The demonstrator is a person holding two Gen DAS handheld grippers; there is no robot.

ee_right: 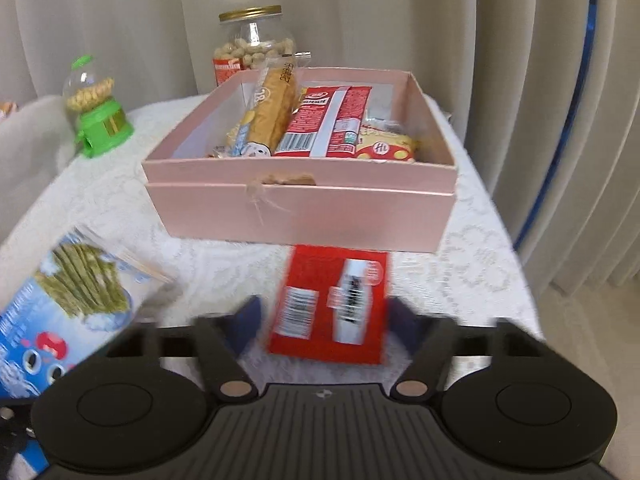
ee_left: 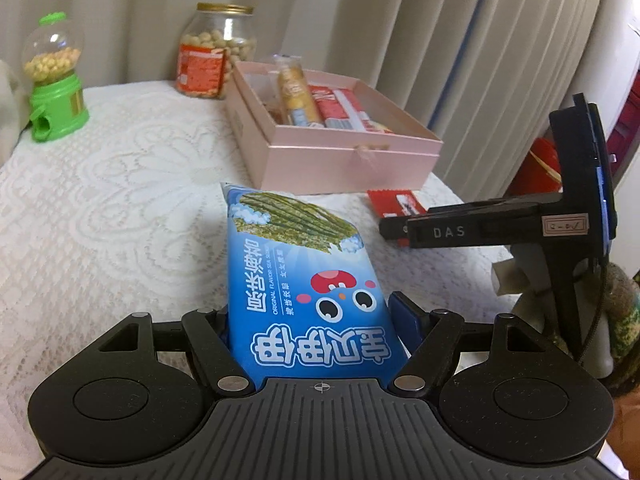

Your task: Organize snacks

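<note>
**Seaweed in the Left, Red Packet Under the Right**

Left gripper [ee_left: 320, 320] clamps the blue seaweed bag [ee_left: 304, 280] above the tabletop [ee_left: 120, 200]. Pink box [ee_right: 300, 208] holds several snack packets. Right gripper [ee_right: 324, 320], spread wide, straddles the red packet [ee_right: 332, 304].

Right gripper [ee_right: 322, 316]: jaws spread wide, one finger on each side of a red snack packet [ee_right: 330, 304]. The packet lies flat on the white lace tablecloth [ee_right: 460, 264], barcode side up, image blurred; contact between fingers and packet cannot be confirmed. Just beyond the packet stands an open pink box [ee_right: 304, 212] holding several packets, among them a tan wrapped roll [ee_right: 272, 116] and a red pack [ee_right: 328, 120]. A blue seaweed snack bag [ee_right: 68, 308] occupies the lower left. Behind the box: a gold-lidded glass jar [ee_right: 256, 40]. To the left: a green candy dispenser [ee_right: 98, 108].
</note>
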